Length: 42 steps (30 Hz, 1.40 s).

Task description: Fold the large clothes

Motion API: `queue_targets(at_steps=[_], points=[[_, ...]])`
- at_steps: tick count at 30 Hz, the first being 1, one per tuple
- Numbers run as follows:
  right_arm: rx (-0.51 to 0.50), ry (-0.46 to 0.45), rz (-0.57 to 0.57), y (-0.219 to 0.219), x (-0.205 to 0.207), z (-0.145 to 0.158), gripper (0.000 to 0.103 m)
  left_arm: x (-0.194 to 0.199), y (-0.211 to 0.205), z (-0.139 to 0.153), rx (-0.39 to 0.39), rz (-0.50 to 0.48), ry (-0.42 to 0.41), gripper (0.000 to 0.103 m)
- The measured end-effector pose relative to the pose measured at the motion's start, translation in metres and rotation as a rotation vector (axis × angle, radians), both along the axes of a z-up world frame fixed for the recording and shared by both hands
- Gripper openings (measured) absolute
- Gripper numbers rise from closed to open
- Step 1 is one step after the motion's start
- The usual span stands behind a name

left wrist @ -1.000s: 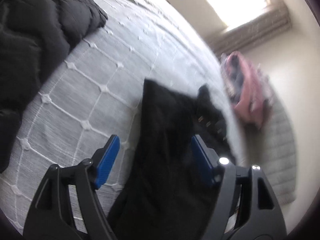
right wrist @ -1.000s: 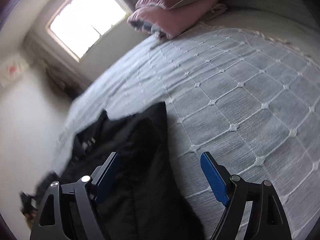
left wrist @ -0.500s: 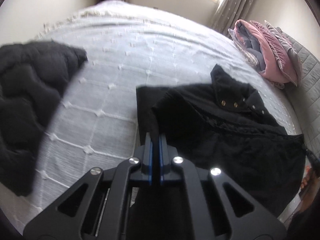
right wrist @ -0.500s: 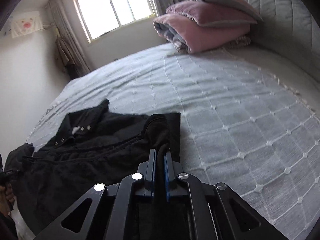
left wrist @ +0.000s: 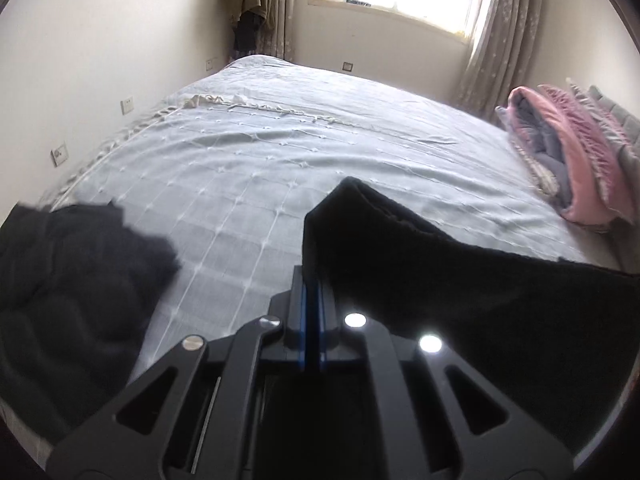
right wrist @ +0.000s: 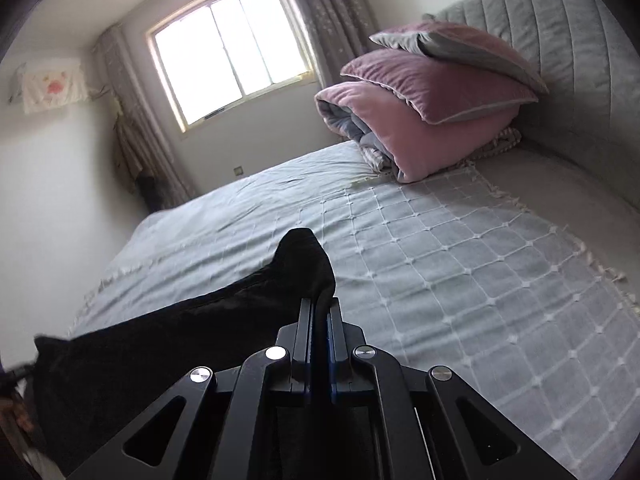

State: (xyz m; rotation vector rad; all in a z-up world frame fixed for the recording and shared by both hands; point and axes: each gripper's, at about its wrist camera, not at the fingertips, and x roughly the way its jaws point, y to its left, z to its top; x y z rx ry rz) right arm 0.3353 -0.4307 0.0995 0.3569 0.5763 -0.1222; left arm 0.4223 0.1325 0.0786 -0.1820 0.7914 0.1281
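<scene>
Left hand-held gripper (left wrist: 312, 280): clamped on black coat (left wrist: 460, 280) edge (lifted off bed (left wrist: 320, 132)).
Right hand-held gripper (right wrist: 320, 312): clamped on same coat (right wrist: 200, 332).

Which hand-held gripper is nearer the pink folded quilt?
Right. The right hand-held gripper sees the pink folded quilt large ahead; from the left hand-held gripper it sits far right.

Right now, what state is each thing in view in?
left gripper: shut on the black coat, one edge pinched.
right gripper: shut on the black coat, another edge pinched.
black coat: lifted off the bed, stretched between both grippers.
dark quilted garment: lying crumpled on the bed.
pink quilt: folded, stacked by the headboard.
curtains: drawn open.
</scene>
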Motion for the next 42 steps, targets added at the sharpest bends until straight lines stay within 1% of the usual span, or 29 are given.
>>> queue_targets(at_steps=[3, 5, 7, 8, 10, 12, 13, 14, 15, 17, 20, 21, 22, 23, 24, 25, 26, 27, 28, 29, 30, 31, 32, 33, 35, 37, 40, 41, 42], points=[[0.016, 0.042, -0.034, -0.002, 0.049, -0.015, 0.005, 0.051, -0.013, -0.033, 0.044, 0.034, 0.078, 0.006], [0.000, 0.094, -0.067, 0.001, 0.080, -0.037, 0.005, 0.075, -0.023, -0.058, 0.101, 0.070, 0.125, 0.006], [-0.004, 0.147, -0.110, -0.001, 0.099, -0.061, 0.004, 0.091, -0.028, -0.082, 0.143, 0.114, 0.155, 0.005], [-0.006, 0.175, -0.140, -0.004, 0.108, -0.074, 0.004, 0.096, -0.027, -0.096, 0.143, 0.141, 0.167, 0.005], [0.031, 0.223, -0.210, -0.018, 0.121, -0.104, 0.003, 0.106, -0.023, -0.129, 0.125, 0.184, 0.219, 0.005], [-0.001, 0.276, -0.248, -0.023, 0.130, -0.129, 0.002, 0.106, -0.025, -0.145, 0.128, 0.184, 0.231, 0.004], [-0.026, 0.301, -0.243, -0.023, 0.134, -0.142, 0.002, 0.103, -0.028, -0.147, 0.149, 0.179, 0.207, 0.004], [-0.009, 0.312, -0.210, -0.021, 0.136, -0.156, 0.002, 0.102, -0.028, -0.146, 0.151, 0.173, 0.196, 0.004], [0.004, 0.322, -0.184, -0.018, 0.137, -0.166, 0.002, 0.101, -0.027, -0.143, 0.139, 0.168, 0.193, 0.004], [0.004, 0.331, -0.186, -0.018, 0.135, -0.176, 0.002, 0.102, -0.017, -0.137, 0.087, 0.158, 0.210, 0.006], [0.018, 0.310, -0.208, -0.026, 0.128, -0.163, 0.004, 0.090, 0.006, -0.119, -0.027, 0.166, 0.185, 0.007], [0.014, 0.302, -0.207, -0.027, 0.125, -0.156, 0.007, 0.084, 0.009, -0.114, -0.056, 0.163, 0.176, 0.007], [0.014, 0.284, -0.198, -0.027, 0.119, -0.146, 0.009, 0.073, 0.018, -0.105, -0.106, 0.144, 0.167, 0.009], [0.023, 0.263, -0.181, -0.028, 0.111, -0.137, 0.011, 0.064, 0.022, -0.100, -0.128, 0.124, 0.167, 0.012], [0.046, 0.237, -0.155, -0.026, 0.097, -0.124, 0.012, 0.052, 0.027, -0.096, -0.149, 0.106, 0.172, 0.026], [0.064, 0.219, -0.134, -0.026, 0.084, -0.115, 0.013, 0.045, 0.030, -0.096, -0.165, 0.091, 0.181, 0.049], [0.079, 0.207, -0.111, -0.025, 0.073, -0.108, 0.016, 0.033, 0.033, -0.095, -0.200, 0.058, 0.187, 0.059], [0.104, 0.200, -0.075, -0.025, 0.054, -0.102, 0.024, 0.022, 0.036, -0.096, -0.230, 0.014, 0.189, 0.068], [0.118, 0.202, -0.051, -0.023, 0.044, -0.100, 0.032, 0.016, 0.036, -0.097, -0.237, -0.018, 0.197, 0.068], [0.131, 0.210, -0.022, -0.023, 0.033, -0.100, 0.063, 0.010, 0.037, -0.099, -0.219, -0.035, 0.218, 0.068], [0.137, 0.225, 0.007, -0.024, 0.020, -0.102, 0.089, 0.009, 0.038, -0.101, -0.200, -0.032, 0.238, 0.068], [0.120, 0.233, 0.009, -0.026, 0.011, -0.104, 0.090, 0.010, 0.039, -0.102, -0.191, -0.023, 0.255, 0.068], [0.099, 0.243, 0.000, -0.028, 0.012, -0.104, 0.090, 0.012, 0.044, -0.103, -0.204, -0.003, 0.265, 0.068], [0.077, 0.277, -0.018, -0.032, 0.011, -0.107, 0.090, 0.015, 0.047, -0.103, -0.222, 0.008, 0.264, 0.068], [0.116, 0.298, -0.027, -0.042, 0.015, -0.110, 0.090, 0.025, 0.047, -0.107, -0.248, 0.006, 0.268, 0.068], [0.155, 0.295, -0.023, -0.048, 0.024, -0.114, 0.088, 0.037, 0.039, -0.114, -0.219, -0.001, 0.277, 0.068], [0.120, 0.309, 0.012, -0.046, 0.051, -0.126, 0.084, 0.057, 0.018, -0.131, -0.126, -0.023, 0.292, 0.068], [0.096, 0.326, 0.019, -0.044, 0.063, -0.135, 0.072, 0.063, 0.013, -0.137, -0.106, -0.021, 0.301, 0.068], [0.082, 0.349, 0.012, -0.041, 0.072, -0.144, 0.051, 0.069, 0.008, -0.144, -0.096, -0.007, 0.312, 0.068]])
